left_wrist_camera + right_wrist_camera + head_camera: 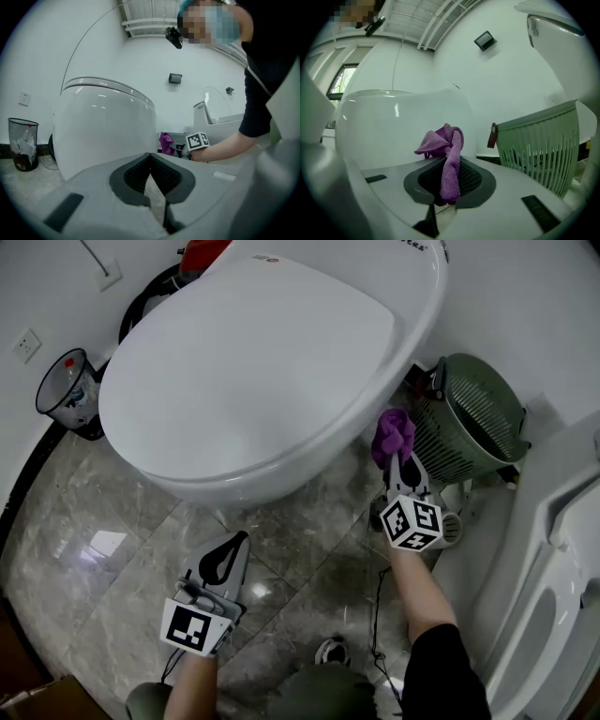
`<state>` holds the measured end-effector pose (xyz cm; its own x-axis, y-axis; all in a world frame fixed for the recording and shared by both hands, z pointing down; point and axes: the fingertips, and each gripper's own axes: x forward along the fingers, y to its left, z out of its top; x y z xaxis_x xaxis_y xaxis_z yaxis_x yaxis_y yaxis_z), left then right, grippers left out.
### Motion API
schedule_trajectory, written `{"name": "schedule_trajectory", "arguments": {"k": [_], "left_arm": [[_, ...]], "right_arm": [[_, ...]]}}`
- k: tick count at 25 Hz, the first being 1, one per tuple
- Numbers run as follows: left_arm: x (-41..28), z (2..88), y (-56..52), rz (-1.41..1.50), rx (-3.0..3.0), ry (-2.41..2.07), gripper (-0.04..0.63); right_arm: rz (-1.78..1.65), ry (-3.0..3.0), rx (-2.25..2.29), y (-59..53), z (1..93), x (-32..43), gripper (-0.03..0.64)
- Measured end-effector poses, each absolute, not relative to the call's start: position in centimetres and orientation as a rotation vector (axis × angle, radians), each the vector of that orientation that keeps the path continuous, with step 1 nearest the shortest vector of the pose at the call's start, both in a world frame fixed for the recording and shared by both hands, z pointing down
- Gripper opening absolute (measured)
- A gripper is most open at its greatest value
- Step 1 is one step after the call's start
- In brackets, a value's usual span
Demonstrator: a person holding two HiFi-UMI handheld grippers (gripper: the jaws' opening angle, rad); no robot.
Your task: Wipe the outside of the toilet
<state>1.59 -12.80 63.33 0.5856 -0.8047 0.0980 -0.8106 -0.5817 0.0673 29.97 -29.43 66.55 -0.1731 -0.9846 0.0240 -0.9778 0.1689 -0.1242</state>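
Jaws of the right gripper (398, 463) were clamped on a purple cloth (394, 434) that bunched past the tips. Jaws of the left gripper (234, 545) were closed tip to tip, nothing between. The toilet (262, 362), lid down, filled upper centre of the head view, long axis upper right to lower left, front end lower left. Cloth was at the bowl's side, centre right, under the rim; contact unclear. A green slatted basket (473, 418) crowded the right gripper. Lined waste bin (66, 385) stood far left on the marble floor (103, 559).
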Motion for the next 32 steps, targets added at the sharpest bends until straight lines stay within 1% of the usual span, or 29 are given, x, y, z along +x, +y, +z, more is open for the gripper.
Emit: {"name": "schedule_trajectory", "arguments": {"k": [4, 10, 15, 19, 23, 32], "left_arm": [[0.8, 63.7, -12.8, 0.077, 2.689, -1.398, 0.006], [-0.2, 63.7, -12.9, 0.065, 2.67, -1.428, 0.006], [0.1, 63.9, -12.7, 0.079, 2.669, -1.417, 0.006], [0.9, 63.6, -12.4, 0.076, 2.681, -1.406, 0.006], [1.1, 63.9, -12.3, 0.085, 2.681, -1.401, 0.006], [2.3, 64.8, -12.6, 0.093, 2.679, -1.374, 0.006]], "right_arm": [[-0.173, 2.489, -1.829, -23.3, 68.0, 25.6, 0.048], [-0.222, 2.75, -1.538, -14.7, 71.7, 15.9, 0.048], [-0.323, 2.843, -1.36, -13.1, 74.2, 8.8, 0.048], [-0.371, 2.869, -1.319, -14.3, 75.8, 5.8, 0.048], [-0.402, 2.835, -1.396, -16.4, 76.7, 6.0, 0.048], [-0.379, 2.688, -1.633, -21.1, 76.3, 13.7, 0.048]]}}
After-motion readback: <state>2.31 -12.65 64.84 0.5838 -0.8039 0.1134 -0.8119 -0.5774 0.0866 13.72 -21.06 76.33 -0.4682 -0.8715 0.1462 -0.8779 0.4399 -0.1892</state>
